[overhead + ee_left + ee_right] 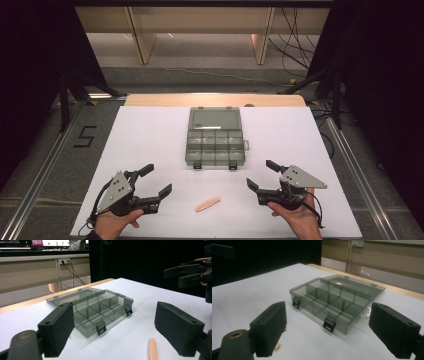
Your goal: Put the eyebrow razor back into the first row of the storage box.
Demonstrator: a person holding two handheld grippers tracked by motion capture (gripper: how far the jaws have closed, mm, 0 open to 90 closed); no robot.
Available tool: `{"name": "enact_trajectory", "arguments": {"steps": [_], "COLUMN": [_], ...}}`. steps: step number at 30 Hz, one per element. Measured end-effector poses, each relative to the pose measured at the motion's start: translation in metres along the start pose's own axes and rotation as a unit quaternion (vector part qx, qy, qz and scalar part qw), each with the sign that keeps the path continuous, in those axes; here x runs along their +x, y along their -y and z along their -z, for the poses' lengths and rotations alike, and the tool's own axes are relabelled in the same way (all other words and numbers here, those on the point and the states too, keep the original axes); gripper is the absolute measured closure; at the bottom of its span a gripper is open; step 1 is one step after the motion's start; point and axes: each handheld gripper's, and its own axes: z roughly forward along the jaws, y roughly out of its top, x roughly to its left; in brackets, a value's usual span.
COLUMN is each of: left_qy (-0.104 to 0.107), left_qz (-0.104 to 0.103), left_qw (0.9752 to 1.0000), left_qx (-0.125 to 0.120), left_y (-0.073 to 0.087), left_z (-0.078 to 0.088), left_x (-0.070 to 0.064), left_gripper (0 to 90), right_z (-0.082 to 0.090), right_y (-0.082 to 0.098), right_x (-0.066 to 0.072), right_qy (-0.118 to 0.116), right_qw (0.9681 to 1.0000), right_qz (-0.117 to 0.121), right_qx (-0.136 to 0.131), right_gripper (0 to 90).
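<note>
The left gripper (155, 181) and the right gripper (260, 175) hover low at the near edge of the white table (150, 130), each with its jaws wide apart and nothing between them. The thin peach-coloured plastic stick (208, 203) lies flat between both, just in front of the open smoky-grey transparent plastic compartment box (215, 137), apart from it.

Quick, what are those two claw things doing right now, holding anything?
Left gripper: open, holding nothing.
Right gripper: open, holding nothing.
</note>
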Motion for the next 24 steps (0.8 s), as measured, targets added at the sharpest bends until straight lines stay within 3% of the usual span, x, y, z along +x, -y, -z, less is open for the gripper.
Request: {"name": "enact_trajectory", "arguments": {"steps": [19, 24], "left_qy": [0.0, -0.001], "left_qz": [0.0, 0.001], "left_qw": [1.0, 1.0], "left_qx": [0.001, 0.001], "left_y": [0.0002, 0.0003], "left_z": [0.0, -0.0001], "left_x": [0.0003, 0.0005], "left_gripper": [16.1, 16.2], "right_z": [-0.0023, -0.003], "right_y": [0.0003, -0.0011], "right_x": [0.002, 0.0009], "right_qy": [-0.008, -0.006], "right_qw": [0.9999, 0.9999], "right_qz": [0.003, 0.015], "right_qx": [0.008, 0.005], "right_gripper": [15.7, 15.8]}}
